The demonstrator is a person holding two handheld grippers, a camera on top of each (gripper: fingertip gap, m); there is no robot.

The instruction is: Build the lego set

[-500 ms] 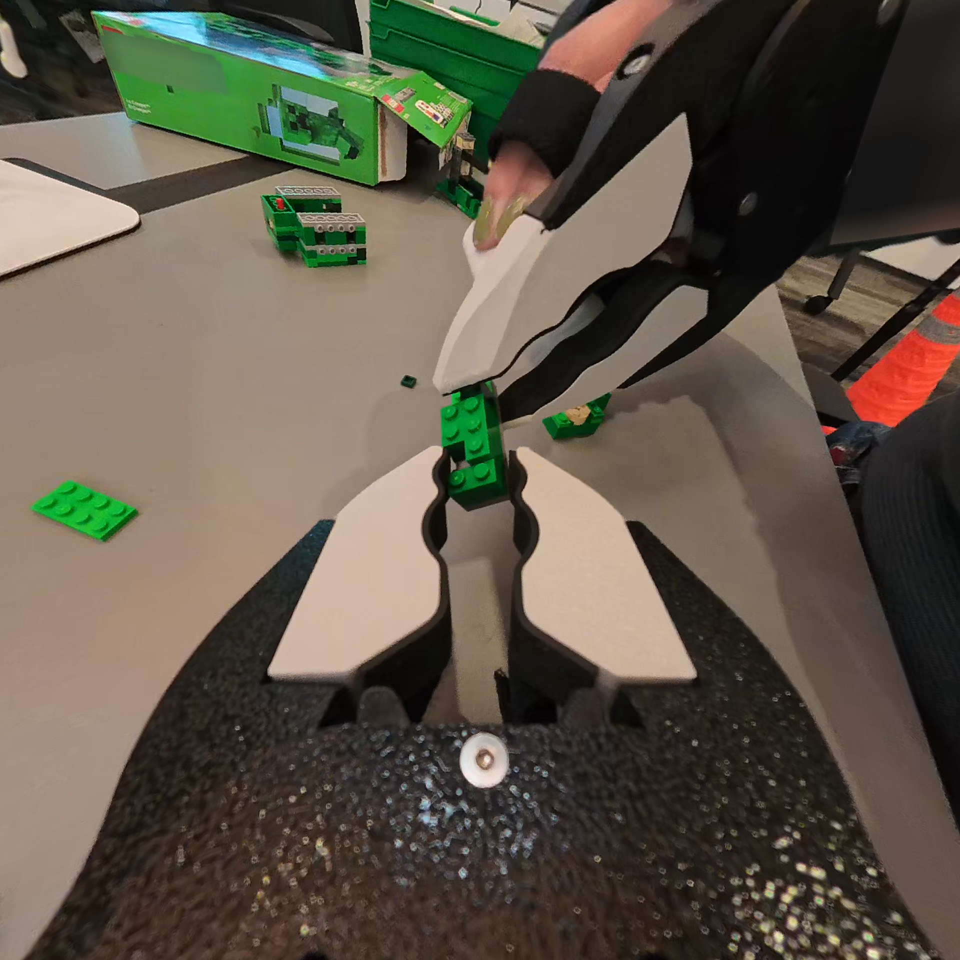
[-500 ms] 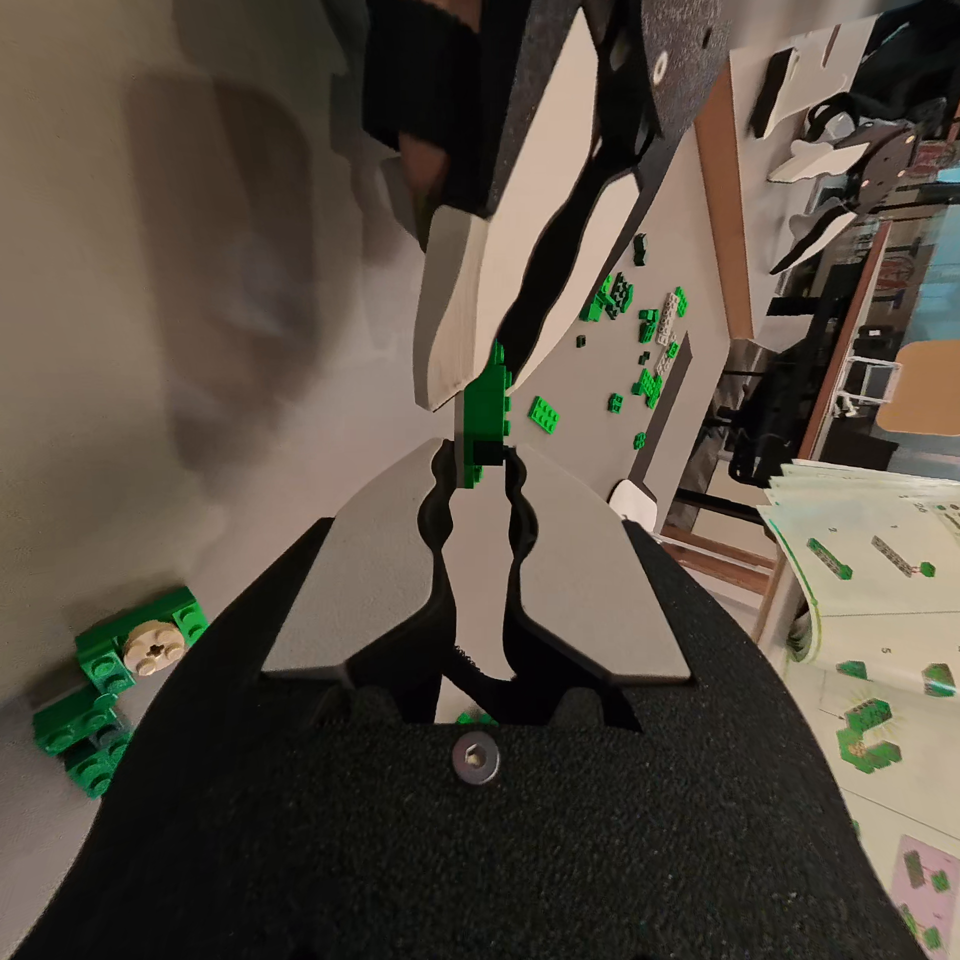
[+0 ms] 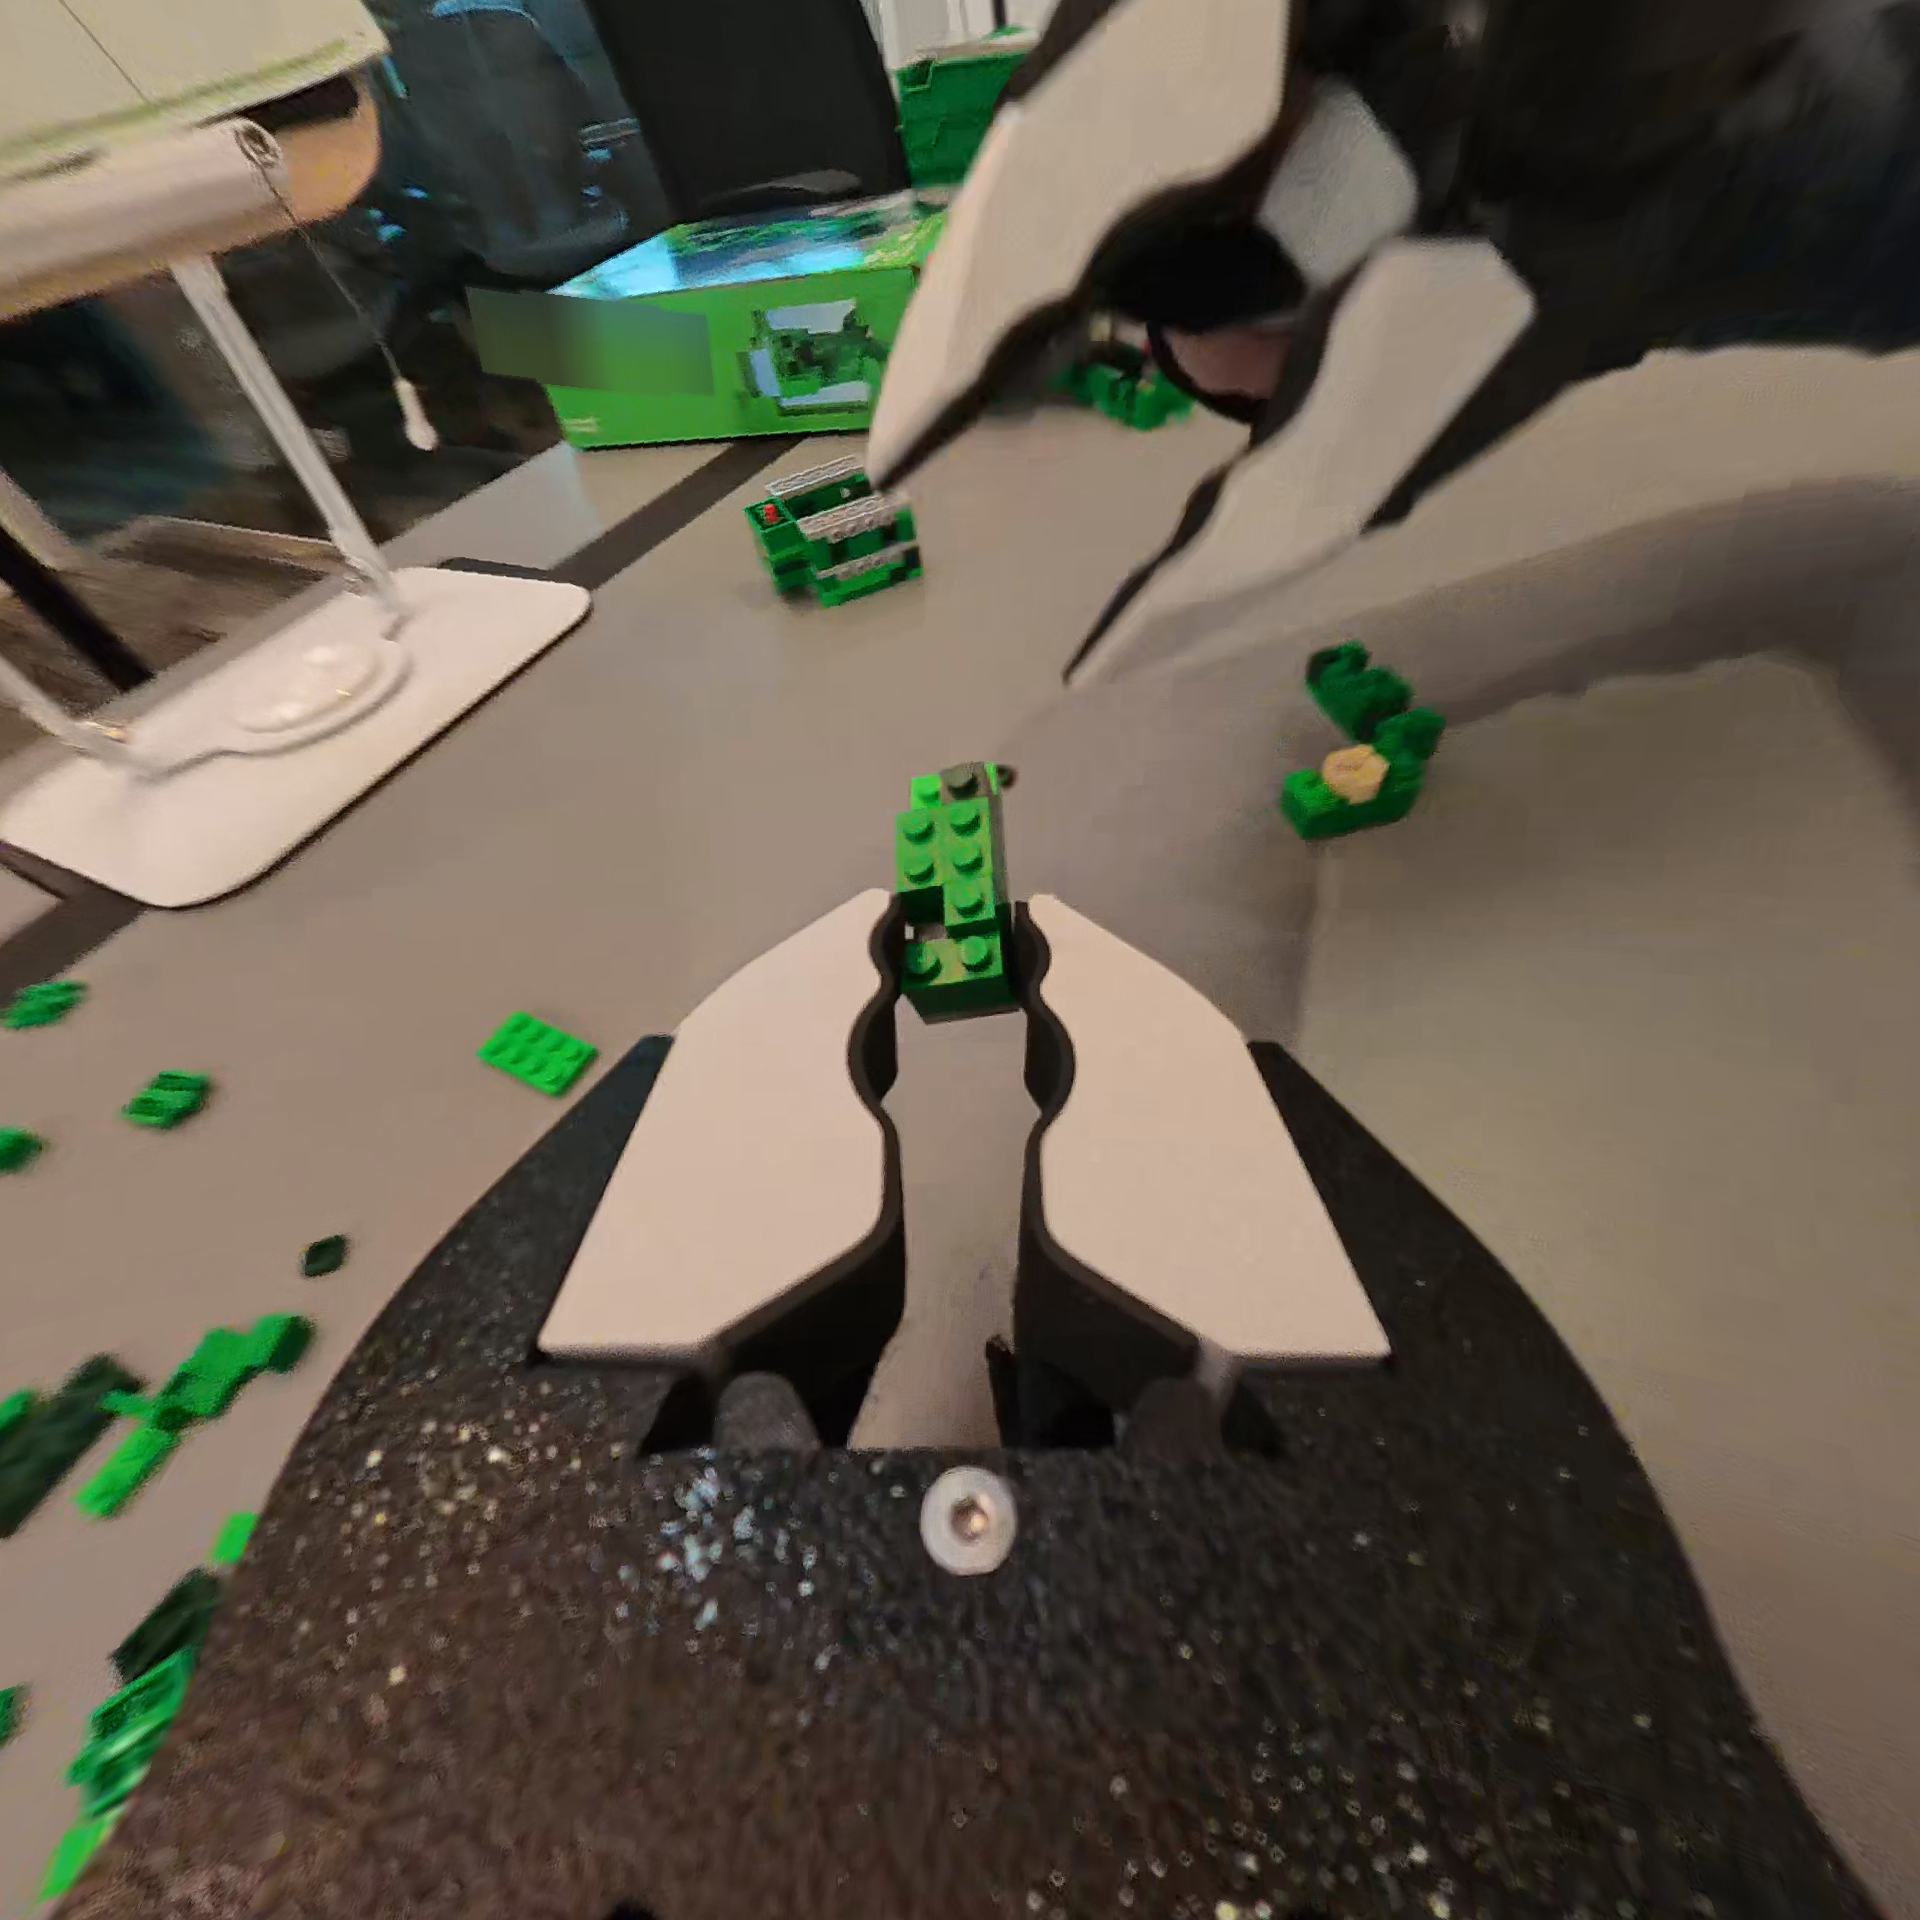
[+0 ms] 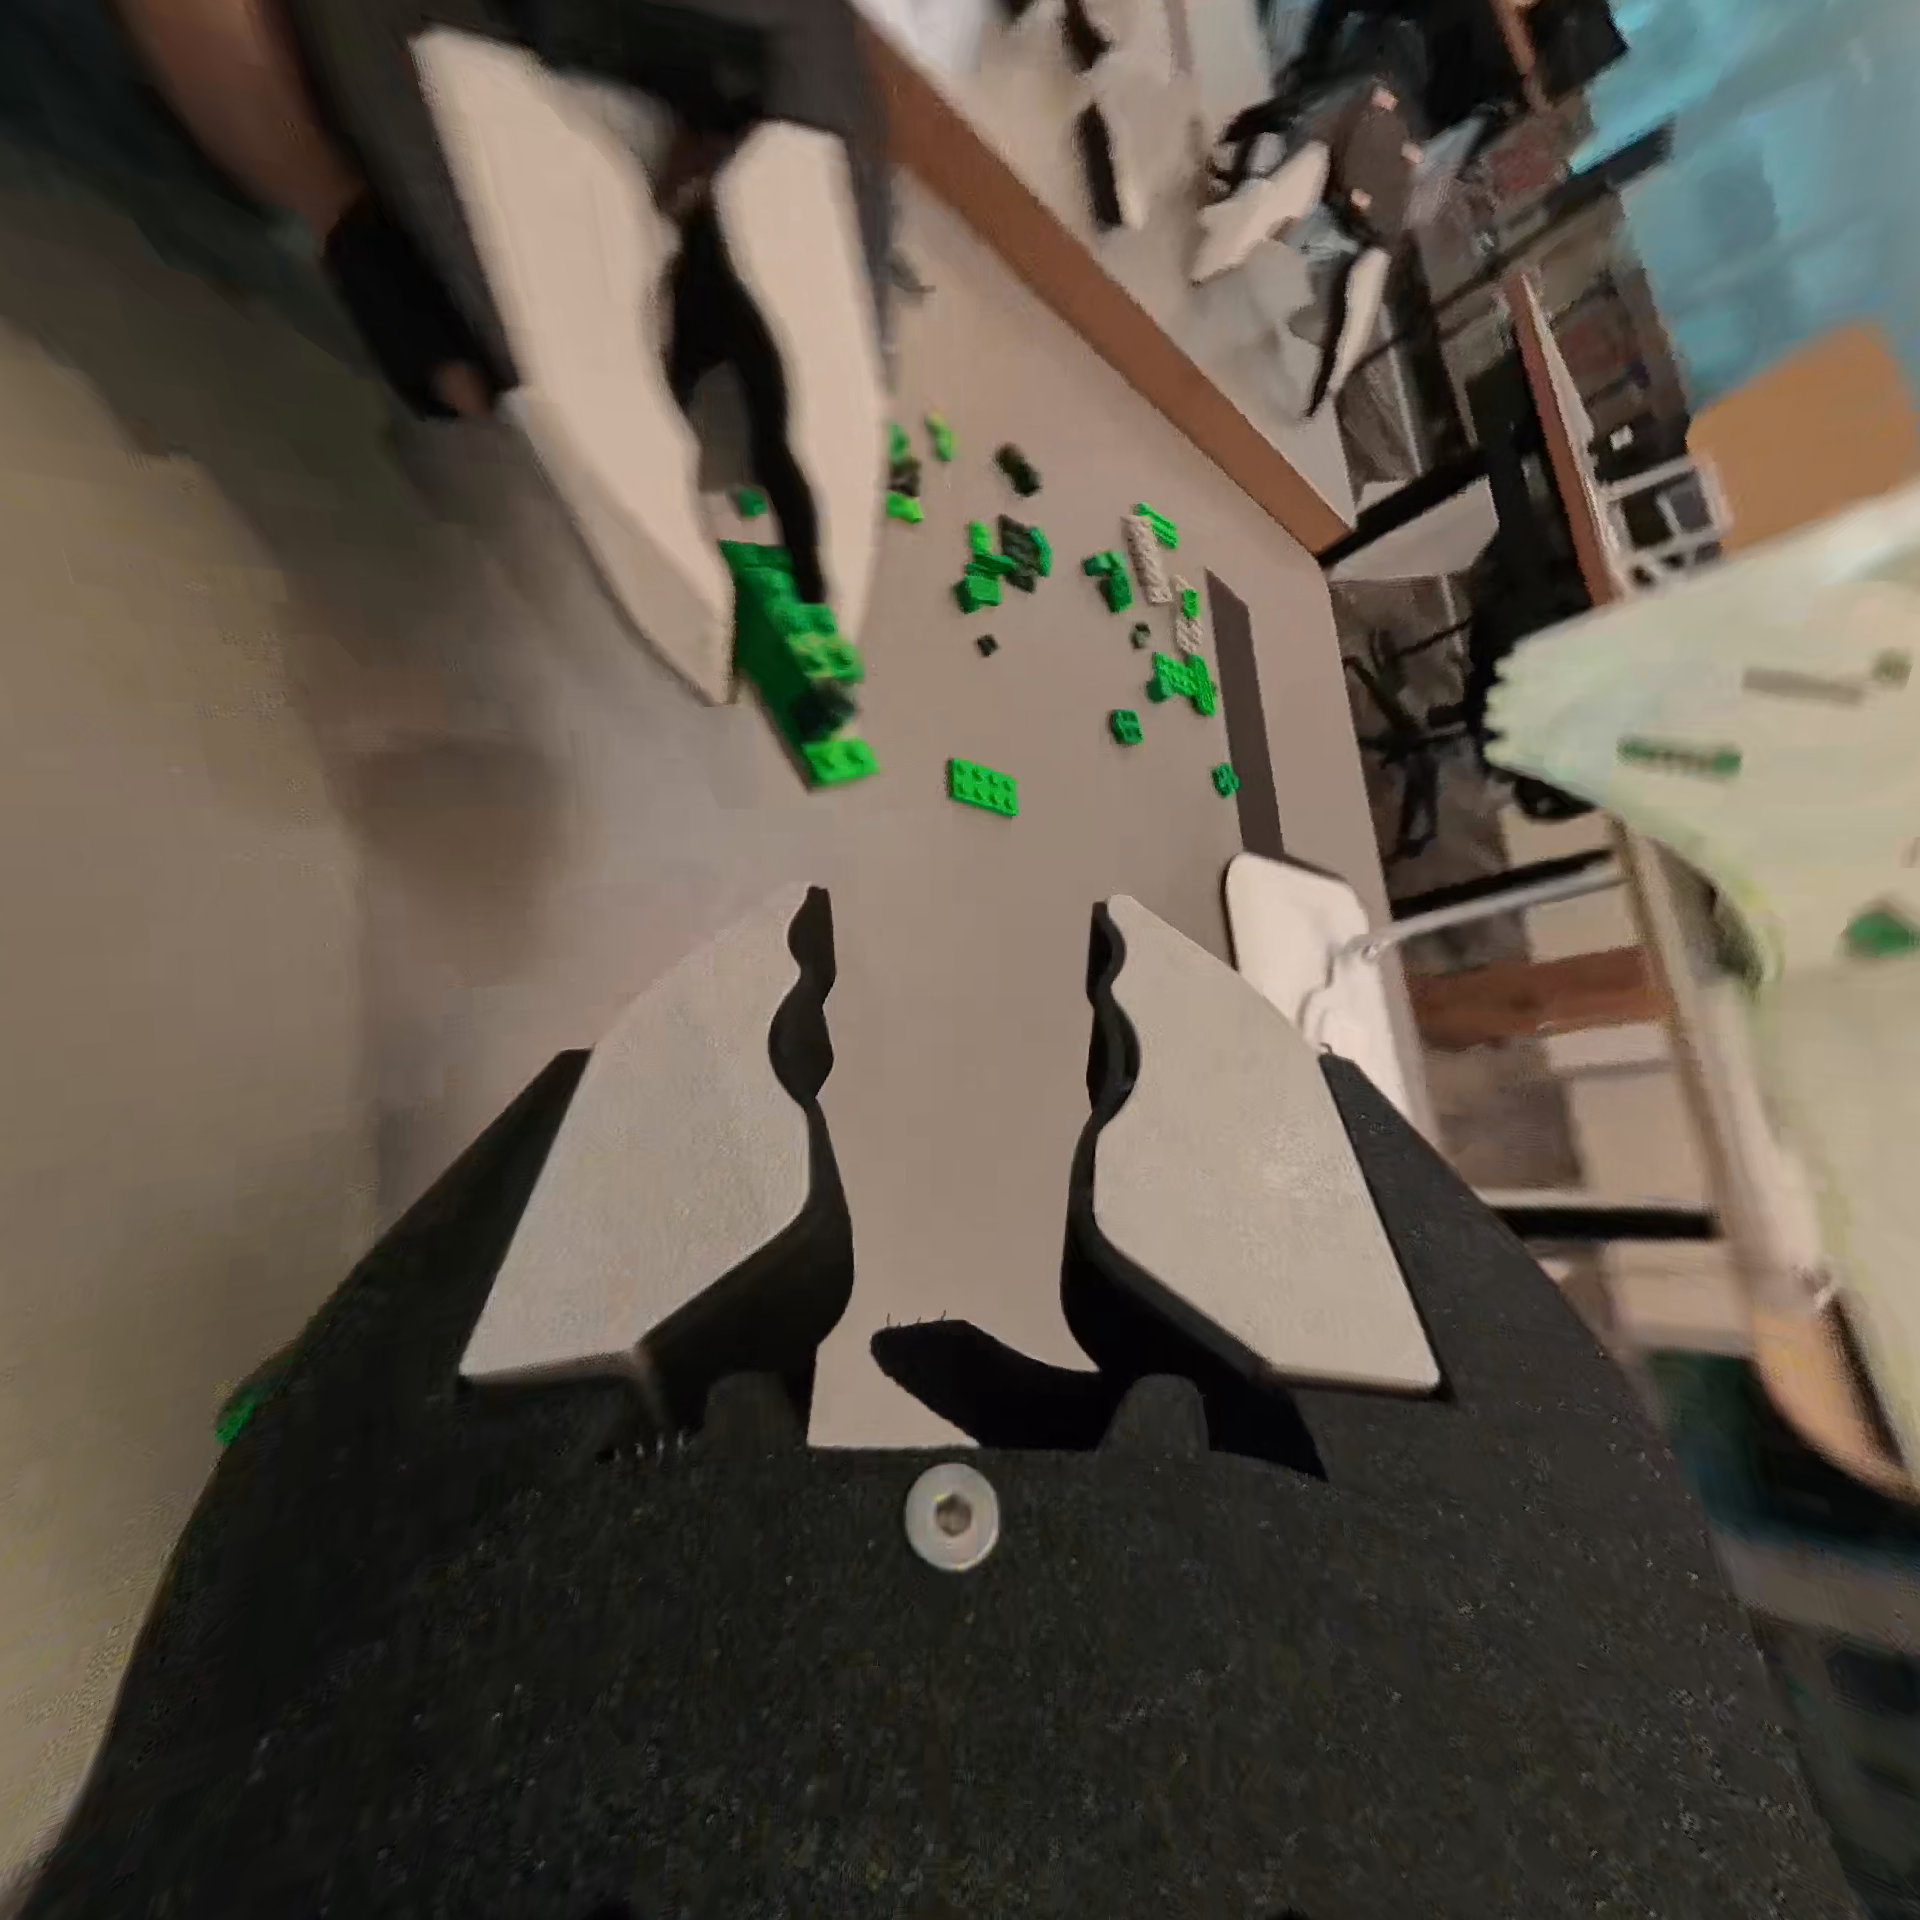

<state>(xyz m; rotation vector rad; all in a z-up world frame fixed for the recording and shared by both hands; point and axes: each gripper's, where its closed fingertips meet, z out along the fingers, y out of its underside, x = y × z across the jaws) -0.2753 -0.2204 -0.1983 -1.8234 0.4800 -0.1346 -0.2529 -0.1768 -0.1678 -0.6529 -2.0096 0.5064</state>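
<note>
— Item one: what do your left jaws hold?

— My left gripper is closed on a small green brick assembly. The tips pinch its near end; the rest sticks out forward, clear of the grey surface.

— And the right?

— My right gripper stands wide apart with nothing between the tips. In the left wrist view it hangs up and to the right of the assembly, apart from it.

— Item two: loose stock?

— A flat green plate lies on the surface, near left of my left jaws. A green curved sub-build with a tan round piece sits to the right. A blocky green and grey build stands farther off, centre. Scattered green pieces lie to the far left; the blur keeps me from sorting them by kind.

— Item three: other goods?

— A green set box at the far side, a white stand base on the left, and an instruction booklet, likely raised on that stand, though the right wrist view smears it.
</note>
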